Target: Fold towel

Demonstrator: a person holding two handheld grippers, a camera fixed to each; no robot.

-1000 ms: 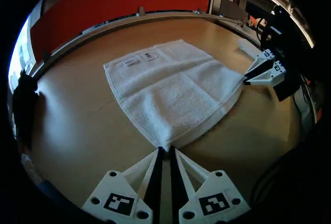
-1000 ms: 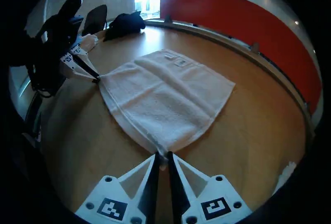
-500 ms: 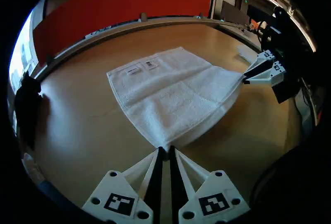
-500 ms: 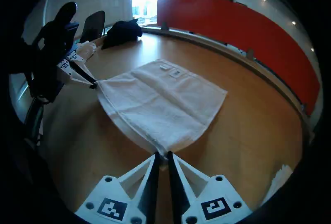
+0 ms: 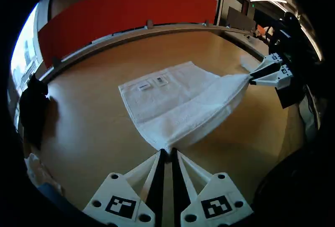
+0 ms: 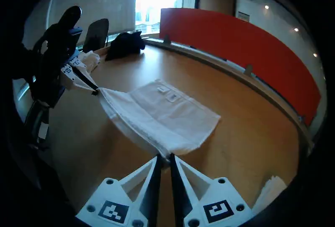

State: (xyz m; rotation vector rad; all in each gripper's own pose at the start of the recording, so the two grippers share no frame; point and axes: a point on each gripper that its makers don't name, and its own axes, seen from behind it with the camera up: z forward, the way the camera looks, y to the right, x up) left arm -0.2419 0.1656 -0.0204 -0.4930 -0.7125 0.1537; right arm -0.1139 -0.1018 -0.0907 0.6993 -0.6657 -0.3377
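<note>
A white towel [image 5: 184, 97] with two small labels lies on the wooden table [image 5: 92, 114]. Its near edge is raised off the wood between both grippers while the far half stays flat. My left gripper [image 5: 167, 150] is shut on one near corner. In the right gripper view my right gripper [image 6: 164, 157] is shut on the other near corner of the towel [image 6: 163, 114]. The left gripper view has the right gripper [image 5: 252, 78] at the right, pinching its corner. The right gripper view has the left gripper [image 6: 95, 91] at the left.
A red partition [image 5: 125, 9] runs along the table's far edge. A dark bundle [image 6: 124, 42] lies at one end of the table near dark chairs [image 6: 96, 30] and a window. More white cloth [image 6: 272, 189] sits at the table's near right edge.
Both grippers have risen with their towel corners. The near half of the towel has lifted off the table and sags between them; the far half stays on the wood.
</note>
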